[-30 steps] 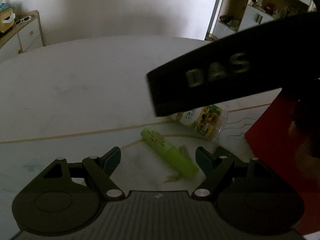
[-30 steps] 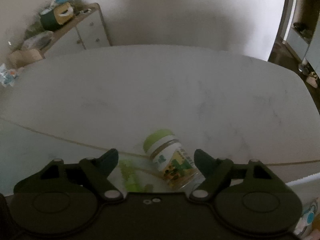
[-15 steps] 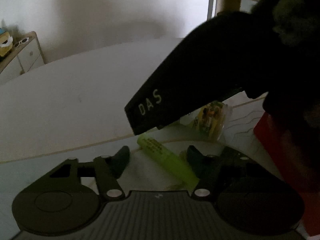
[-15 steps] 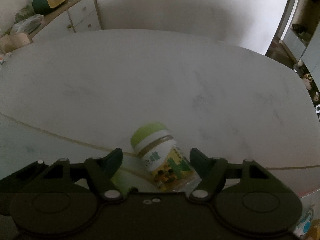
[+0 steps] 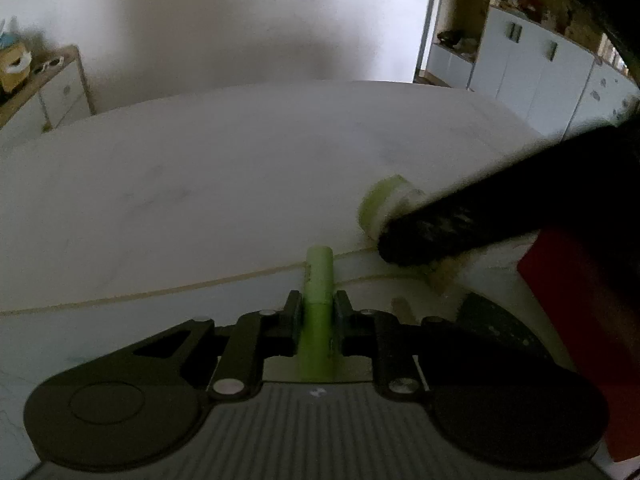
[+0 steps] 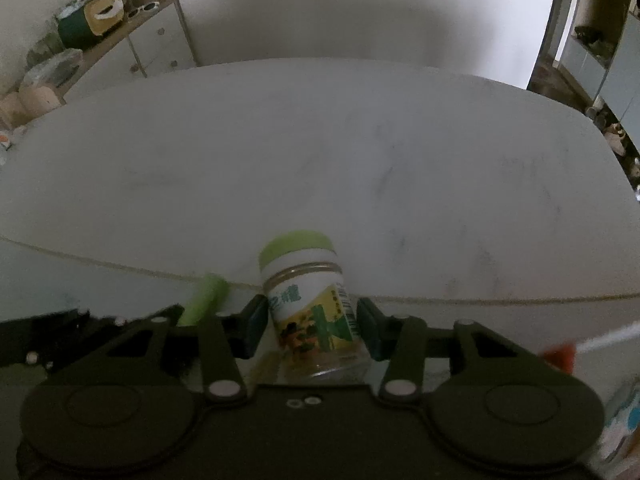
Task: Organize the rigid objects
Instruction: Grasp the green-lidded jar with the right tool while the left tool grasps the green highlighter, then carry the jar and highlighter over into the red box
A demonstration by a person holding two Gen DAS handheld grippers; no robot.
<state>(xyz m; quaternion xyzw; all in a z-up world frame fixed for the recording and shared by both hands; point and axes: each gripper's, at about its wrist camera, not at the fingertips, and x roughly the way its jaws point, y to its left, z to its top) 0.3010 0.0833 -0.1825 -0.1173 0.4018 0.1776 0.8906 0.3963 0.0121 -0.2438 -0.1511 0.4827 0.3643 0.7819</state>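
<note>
Gripping a lime-green plastic highlighter pen, the left gripper has its fingers clamped tight on the barrel above the white marble table.
Alongside, the right gripper fingers are closing around a green-capped clear plastic bottle lying on the table, small gaps showing either side.

The small clear plastic bottle with a light-green cap carried a white, yellow and green printed label with green characters near its top, too blurred to read. A barcode ran down the label's right edge, its digits too small to make out. No other lettering could be read in either view.
</note>
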